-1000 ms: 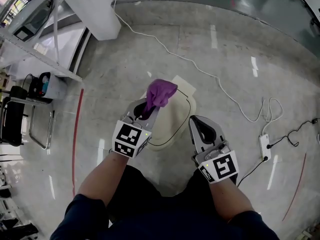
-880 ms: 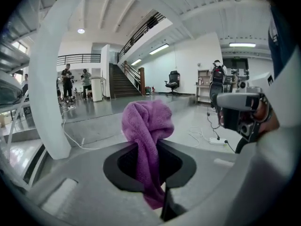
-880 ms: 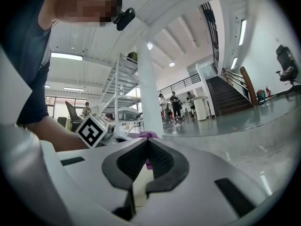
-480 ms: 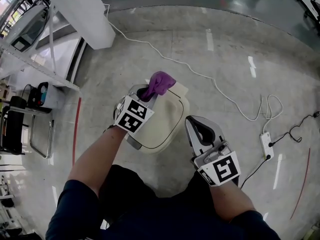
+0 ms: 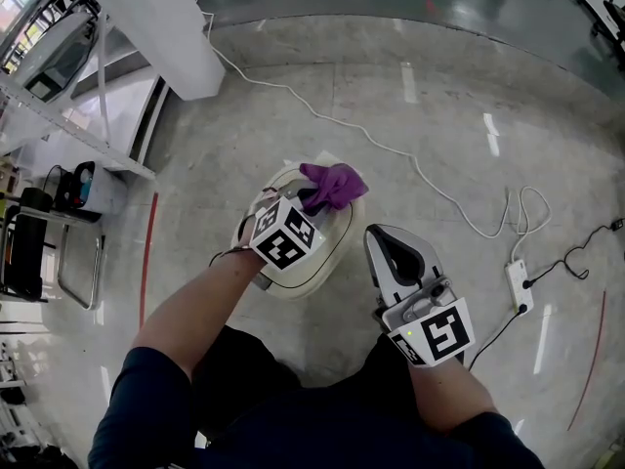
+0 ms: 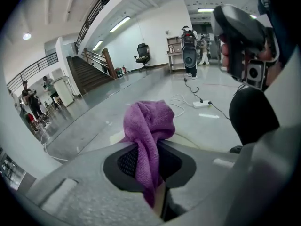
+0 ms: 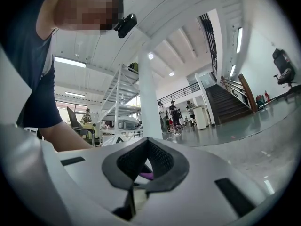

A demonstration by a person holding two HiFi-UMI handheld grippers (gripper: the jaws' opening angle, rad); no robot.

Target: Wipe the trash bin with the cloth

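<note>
Left gripper (image 5: 311, 199) and right gripper (image 5: 390, 236): pale grey moulded plastic bodies, with black textured rubber pads (image 7: 128, 163) lining the jaws. Each carries a white cube (image 5: 286, 237) printed with black square markers. The wearer has dark navy short sleeves (image 5: 146, 399).

You are standing on a polished grey concrete floor (image 5: 459, 86) with light glare across it. A white cable (image 5: 371, 137) runs over it toward a power strip (image 5: 517, 286) at your right. A white column (image 5: 161, 27) and a metal rack (image 5: 88, 137) stand to your left, near a red floor line (image 5: 148, 252). A staircase (image 6: 87, 74) rises beside the far white wall (image 6: 155, 27), under strip lights (image 6: 120, 23).
</note>
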